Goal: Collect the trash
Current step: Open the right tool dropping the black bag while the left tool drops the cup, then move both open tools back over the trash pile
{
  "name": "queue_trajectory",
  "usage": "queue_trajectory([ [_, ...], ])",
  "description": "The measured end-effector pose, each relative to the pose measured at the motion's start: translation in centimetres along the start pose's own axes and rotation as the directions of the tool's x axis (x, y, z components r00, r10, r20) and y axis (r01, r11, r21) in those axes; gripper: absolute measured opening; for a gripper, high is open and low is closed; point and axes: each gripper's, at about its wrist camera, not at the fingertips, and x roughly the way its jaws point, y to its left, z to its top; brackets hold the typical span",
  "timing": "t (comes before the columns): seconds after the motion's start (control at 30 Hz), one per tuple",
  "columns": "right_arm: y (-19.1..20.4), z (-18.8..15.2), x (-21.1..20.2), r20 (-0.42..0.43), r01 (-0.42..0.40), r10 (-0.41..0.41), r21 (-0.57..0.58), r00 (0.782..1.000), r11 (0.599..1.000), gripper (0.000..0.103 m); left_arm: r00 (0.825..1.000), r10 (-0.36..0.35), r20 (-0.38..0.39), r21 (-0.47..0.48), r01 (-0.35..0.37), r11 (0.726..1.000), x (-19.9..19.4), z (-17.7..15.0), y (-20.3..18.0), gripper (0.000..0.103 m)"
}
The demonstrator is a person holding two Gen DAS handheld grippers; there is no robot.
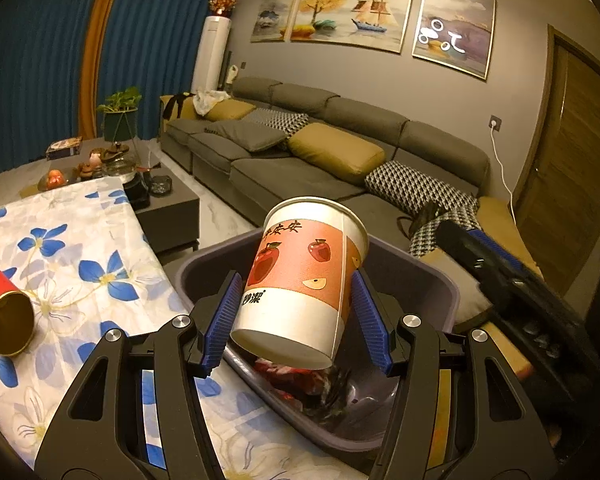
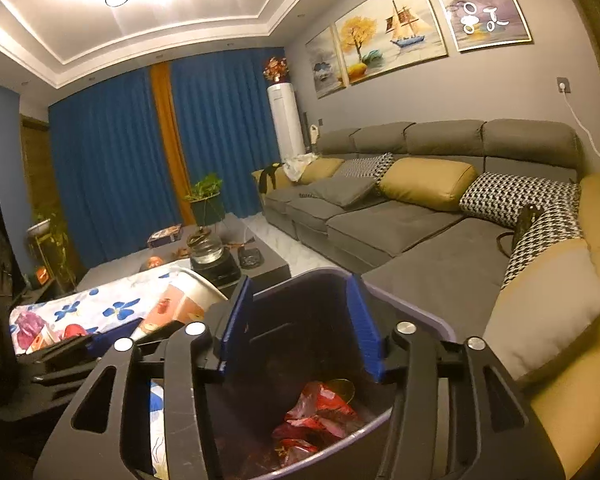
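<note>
Paper cup (image 1: 304,280), white w/ red-orange apple print, held in left gripper (image 1: 300,320): blue ribbed pads clamped on lower body either side, jaws about half open on it, cup tilted, mouth up and away, base hanging over purple bin (image 1: 204,264). Bin beside table w/ blue-flower cloth (image 1: 80,280); contents: red crumpled wrappers (image 2: 320,420), dark scraps, something gold at the back. Right gripper (image 2: 300,320): over bin interior, jaws roughly halfway apart, nothing between pads; whether it touches the bin rim can't tell. Left gripper and cup edge show at left of right-wrist view. Still out on cloth: red cup w/ gold lining (image 1: 4,312), lying on side, mouth toward camera; 2nd printed item seen further along cloth in right-wrist view, too blurred to name. Handling, judged: paper cup light, thin wall, crushes easily, stiffest at rolled rim and base; grip on lower body looks adequate, more squeeze would buckle it. Looks empty, not confirmed. Red cup prob. same, light, rolls when nudged; take across body near the mouth, or pinch rim. Step in hand, judged: cup placed for drop into bin; release not yet done
</note>
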Motion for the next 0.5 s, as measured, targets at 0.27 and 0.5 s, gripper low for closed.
queue_trajectory([
  [0.27, -0.3, 0.2, -2.9, 0.044, 0.028, -0.028, 0.008, 0.999, 1.0, 0.058, 1.0, -0.012, -0.023, 0.039, 0.013, 0.999, 1.1, -0.3, -1.5, 0.077],
  [0.5, 0.0, 0.1, -4.6, 0.041, 0.011, -0.011, 0.0, 0.999, 1.0, 0.061, 0.993, 0.113, 0.037, -0.029, -0.112, 0.993, -2.6, -0.7, 1.4, 0.091],
])
